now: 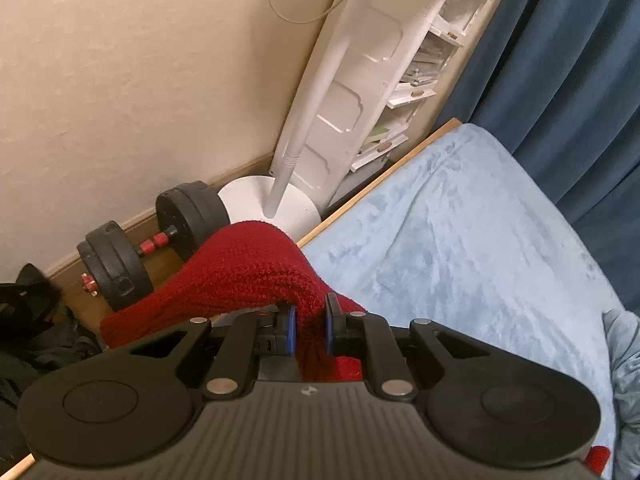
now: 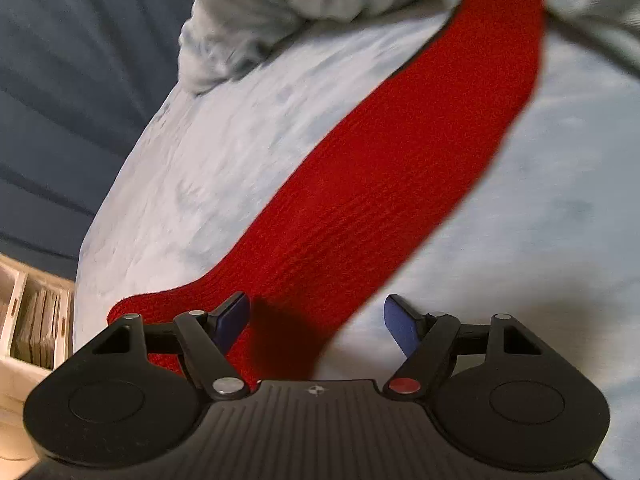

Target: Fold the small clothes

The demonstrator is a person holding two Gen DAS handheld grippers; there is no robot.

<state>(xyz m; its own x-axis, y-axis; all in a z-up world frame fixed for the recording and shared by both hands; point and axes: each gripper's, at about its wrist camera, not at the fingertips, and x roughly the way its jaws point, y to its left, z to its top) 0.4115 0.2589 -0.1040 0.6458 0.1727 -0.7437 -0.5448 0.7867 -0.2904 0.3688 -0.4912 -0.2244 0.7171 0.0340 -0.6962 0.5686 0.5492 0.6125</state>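
- Two handheld grippers in play, both working one long red knitted cloth strip (image 1: 256,276), which is the landmark for everything below.
- Left gripper (image 1: 311,326): blue-padded jaws pressed together, pinching a bunched fold of the red strip and holding it raised above the bed edge.
- From that pinch the strip humps up ahead of the jaws, then drapes down past the left side of the gripper body.
- Right gripper (image 2: 318,320): jaws spread wide; pads touch nothing I can confirm. No grip.
- In the right wrist view the red strip (image 2: 400,168) lies flat on the pale blue fleece bed cover (image 2: 208,160), running diagonally from between the spread jaws up to the top edge of the view. Its near end curls out past the left finger.
- Crumpled pale grey-blue fabric heap (image 2: 248,20) sits on the cover beside the strip's far stretch; touching or not, can't tell through the blur.
- Left wrist view, beyond the raised strip: black plate dumbbell with a red handle (image 1: 136,244) on the floor, and the round base of a white pedestal fan (image 1: 272,204) just behind the hump.
- White shelf rack (image 1: 360,80) stands farther back, and dark blue curtain (image 1: 560,80) hangs on the far side of the bed cover (image 1: 460,240) from the strip.
- Black fabric pile (image 1: 28,332) lies on the floor beside the strip's hanging part.
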